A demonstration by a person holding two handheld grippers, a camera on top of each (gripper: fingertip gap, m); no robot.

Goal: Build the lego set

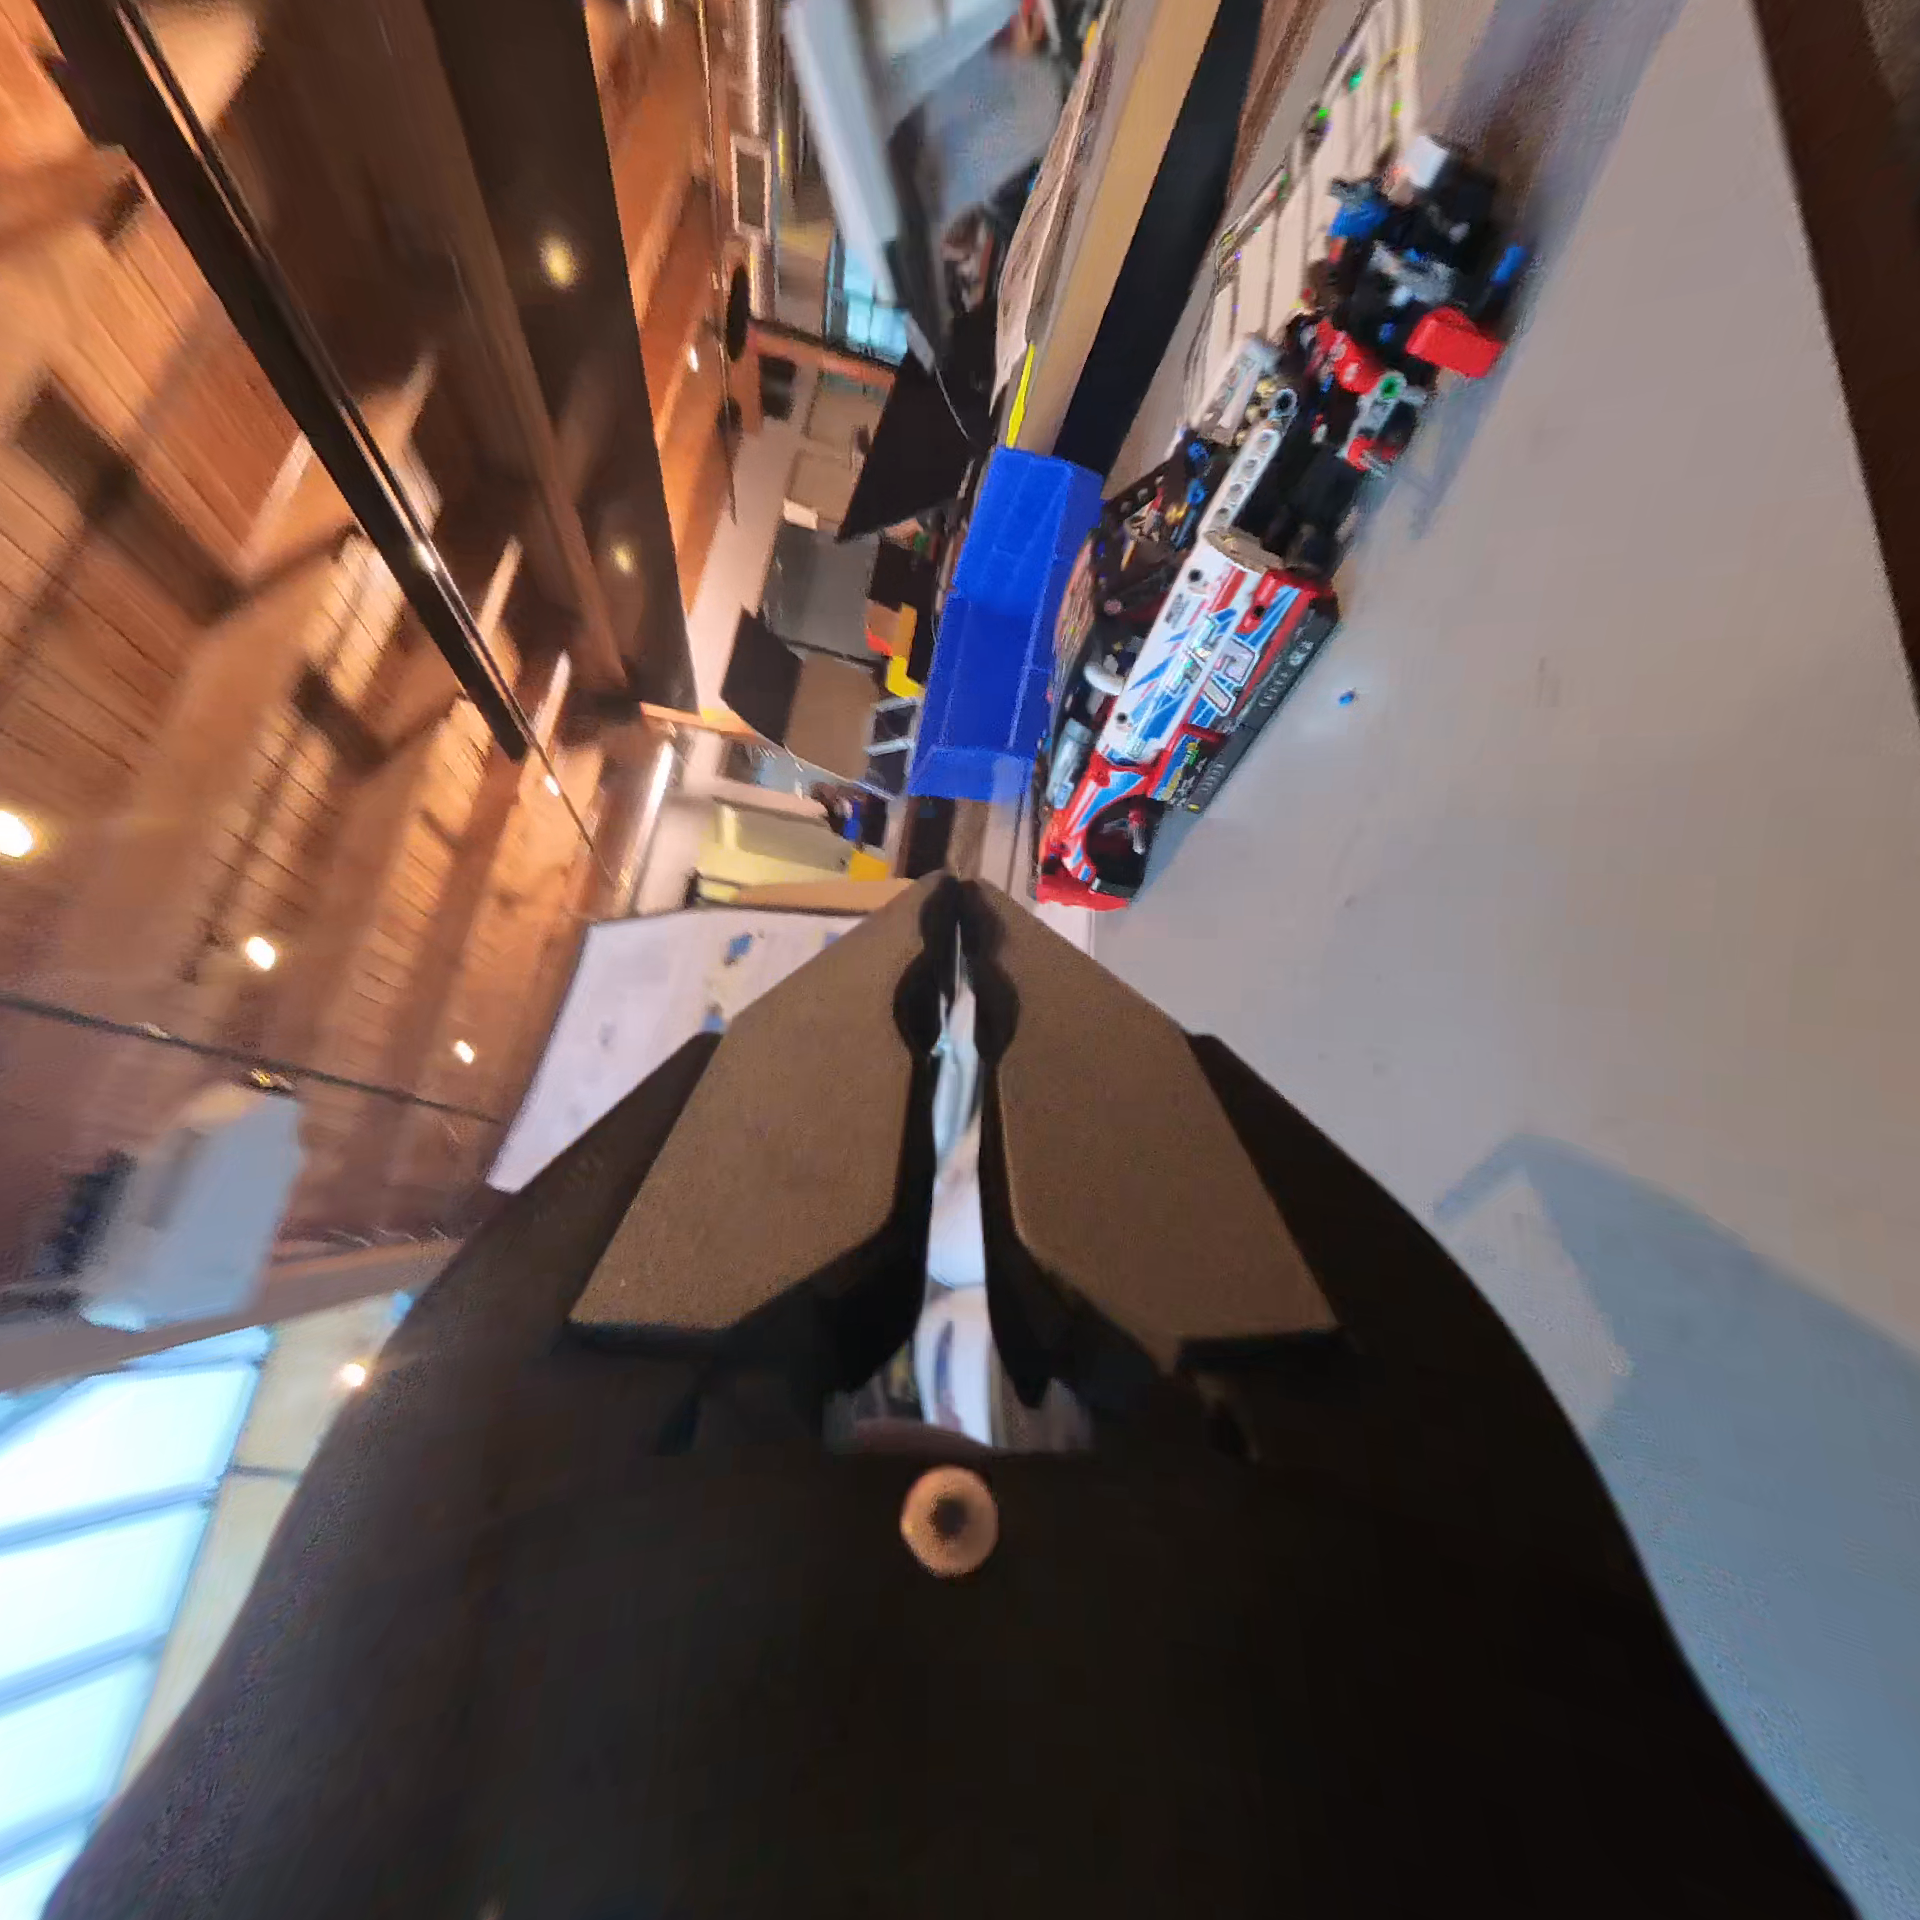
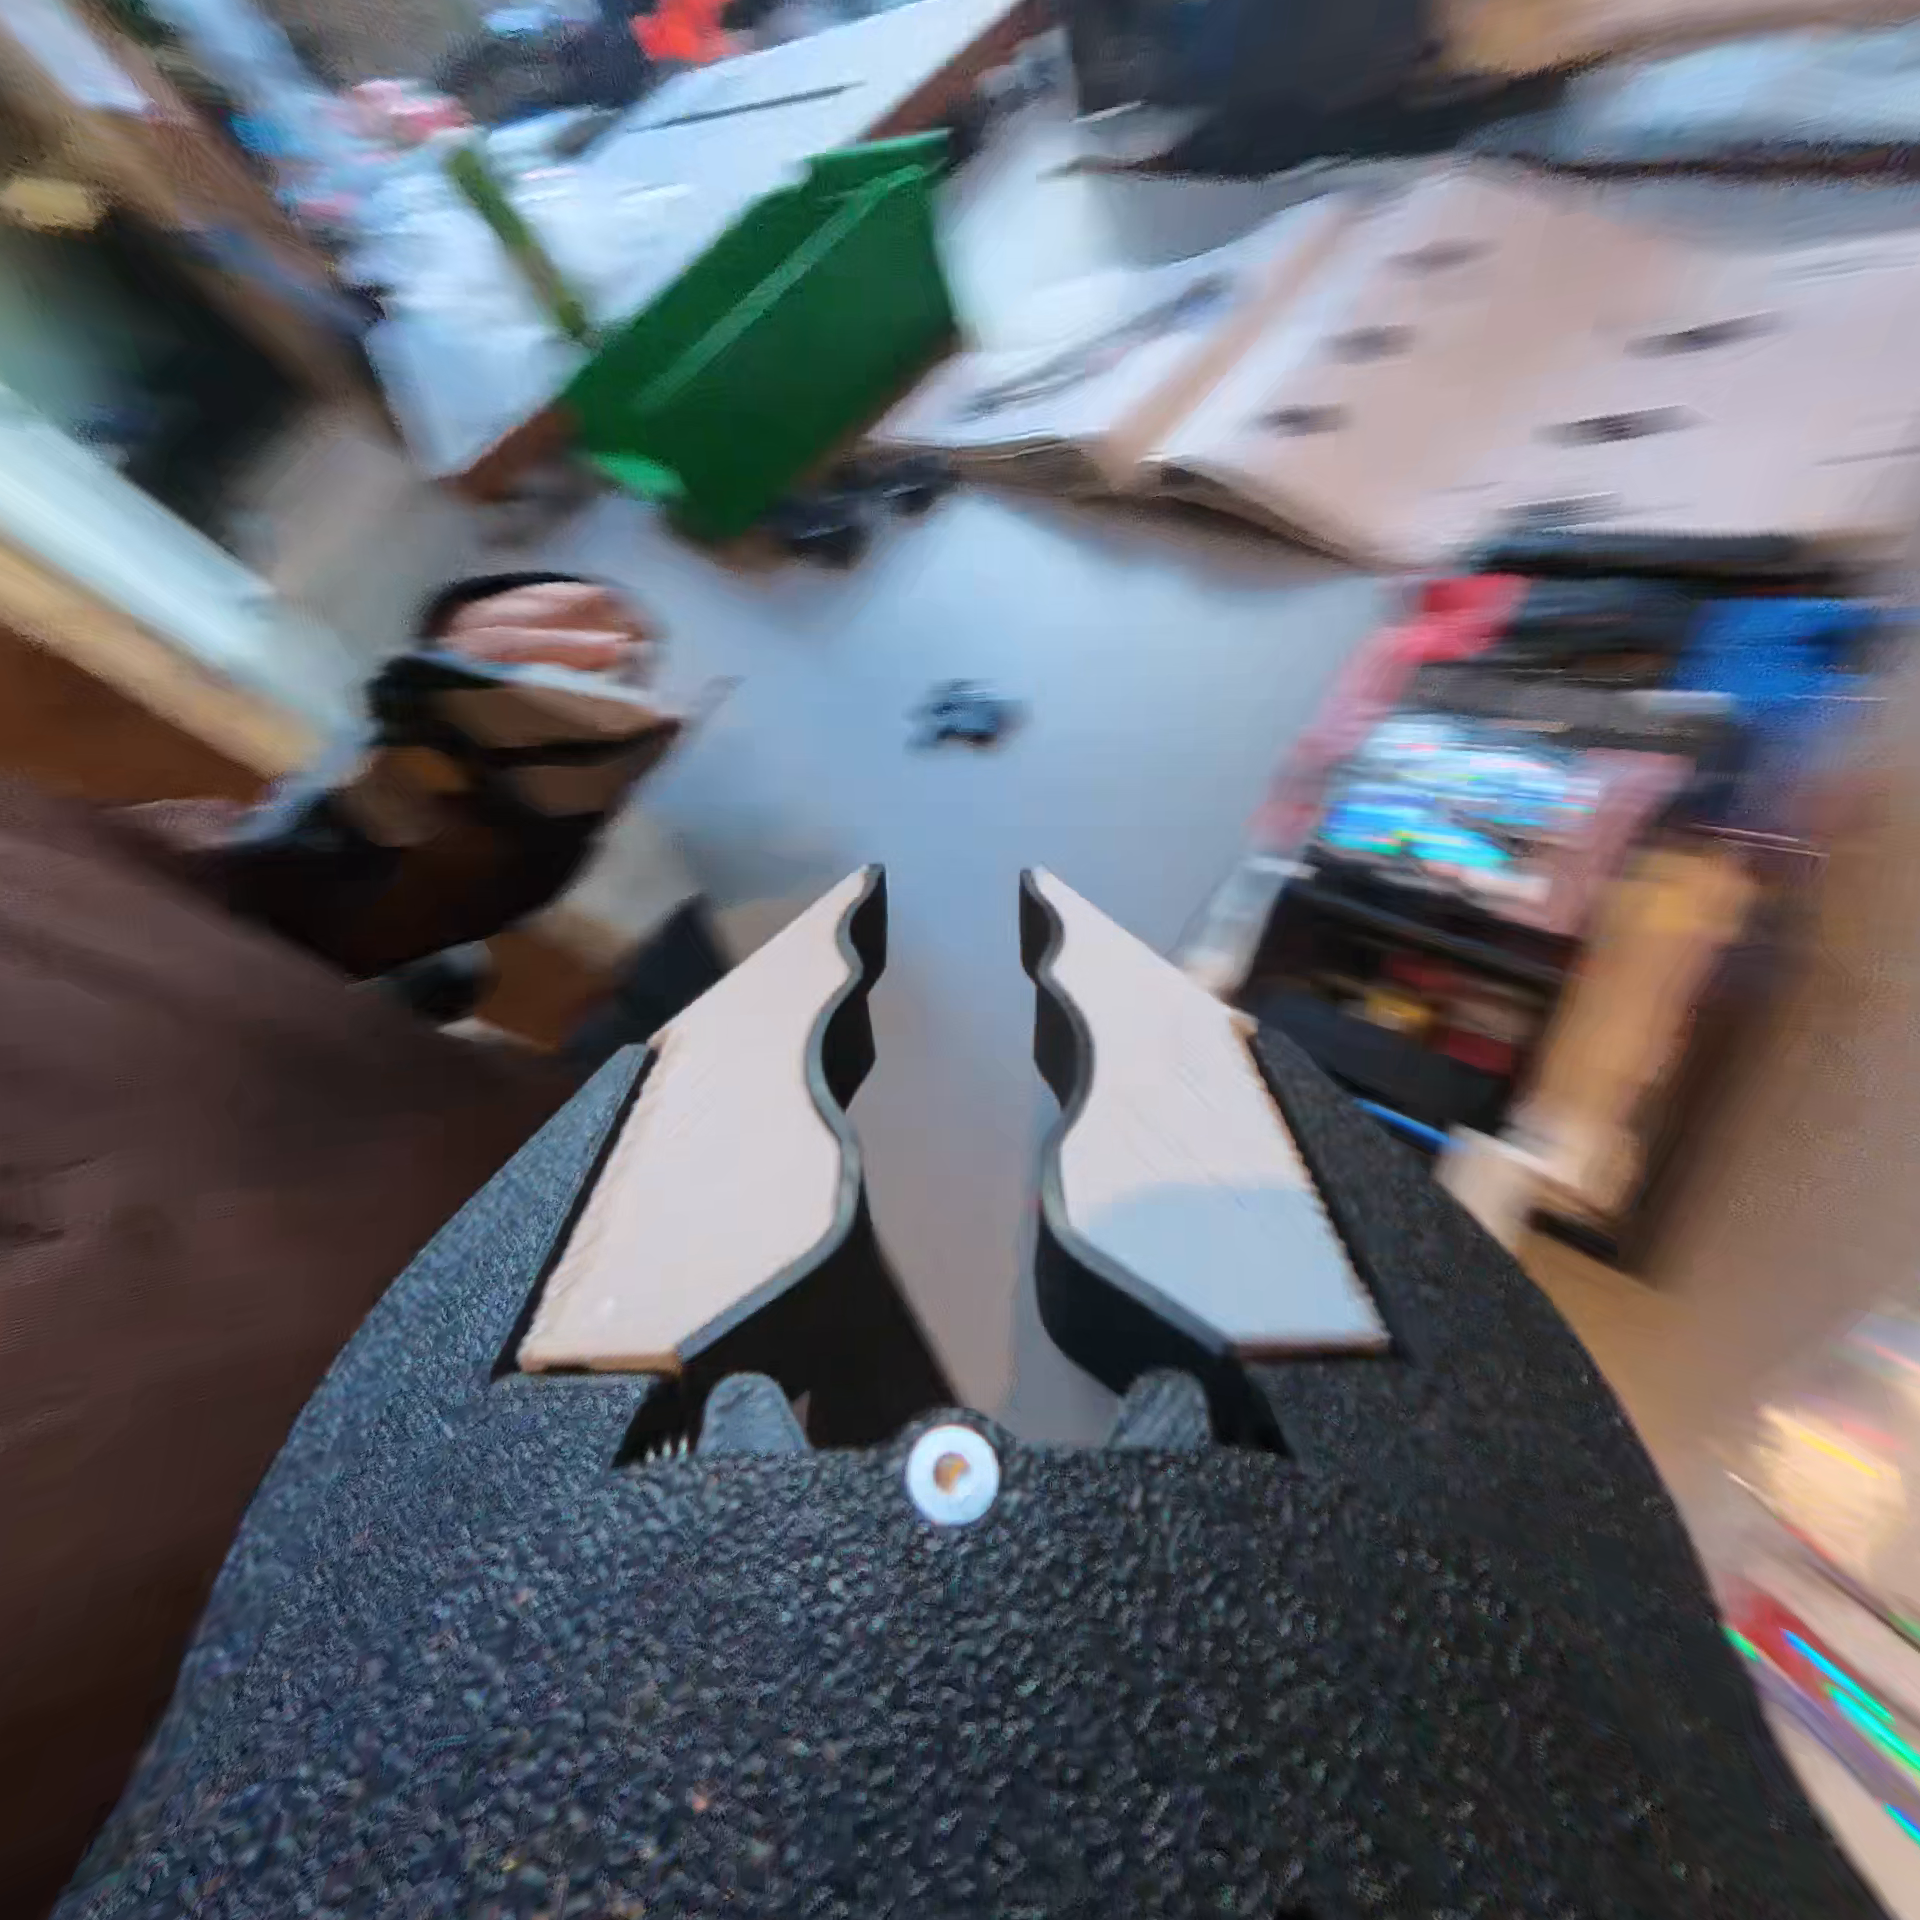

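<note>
Hovering with left gripper point(image 1: 948, 904) pinched together, right gripper point(image 2: 953, 883) spread; ahead lay lego race car point(image 1: 1174, 686), probably light, brittle, best gripped along its rigid chassis.

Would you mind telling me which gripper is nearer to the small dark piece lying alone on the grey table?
Right, probably. The right gripper points straight at the small dark piece, open, short of it. The left gripper is off to the side, shut.

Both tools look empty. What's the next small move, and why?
Probably ease the right tool forward and down to the small dark piece on the table. It is open, empty and pointed at the piece; the left tool is shut and tilted away.
</note>
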